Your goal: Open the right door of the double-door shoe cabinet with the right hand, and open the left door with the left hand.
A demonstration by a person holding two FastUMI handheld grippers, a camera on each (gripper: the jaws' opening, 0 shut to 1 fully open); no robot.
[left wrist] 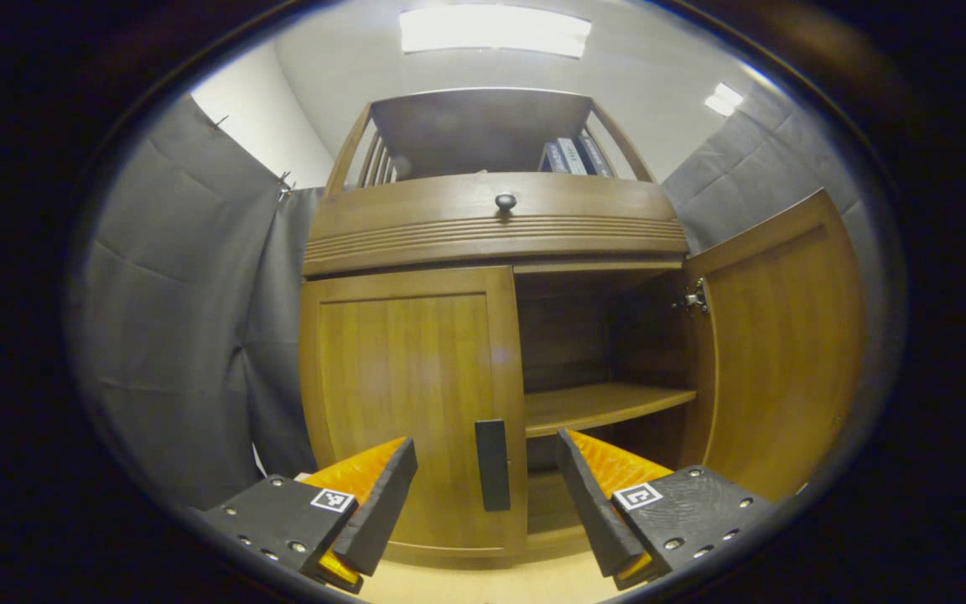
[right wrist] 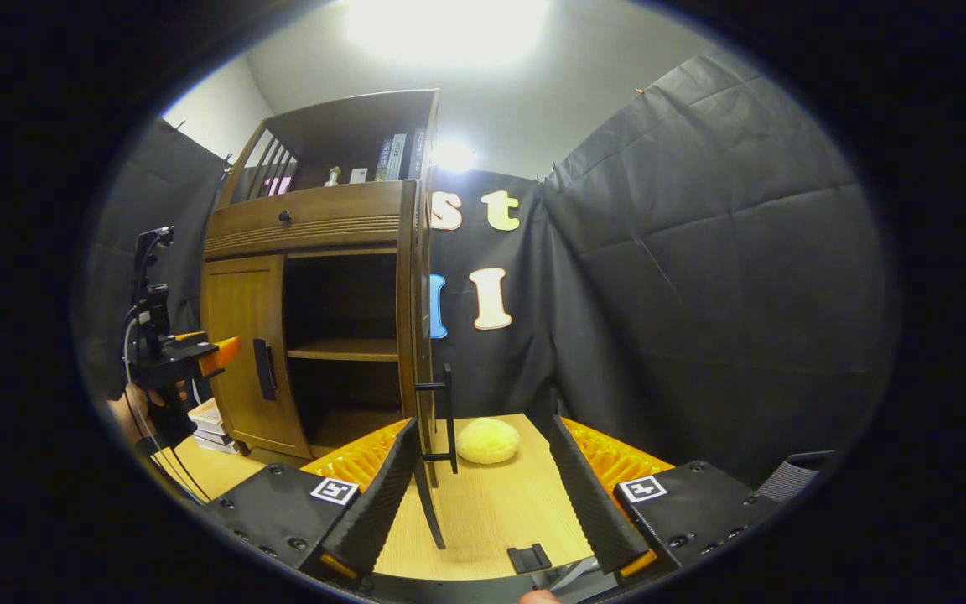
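Note:
The wooden shoe cabinet (left wrist: 491, 226) fills the left gripper view. Its left door (left wrist: 403, 394) is closed, with a dark vertical handle (left wrist: 492, 466) at its inner edge. The right door (left wrist: 785, 352) is swung wide, baring an inner shelf (left wrist: 600, 407). My left gripper (left wrist: 485, 445) is open, and the handle shows between its fingers, a little ahead. In the right gripper view the open right door (right wrist: 416, 319) stands edge-on, its handle (right wrist: 447, 411) just past my open right gripper (right wrist: 481, 426). Farther left, a hand holds the left gripper (right wrist: 177, 356) near the left door handle (right wrist: 264, 369).
A drawer front with a round knob (left wrist: 506, 201) runs above the doors, and books (left wrist: 571, 155) stand on the top shelf. A yellow round pad (right wrist: 488, 440) lies on the wooden floor beside the open door. A stack of books (right wrist: 210, 424) sits left of the cabinet. Black cloth walls surround the booth.

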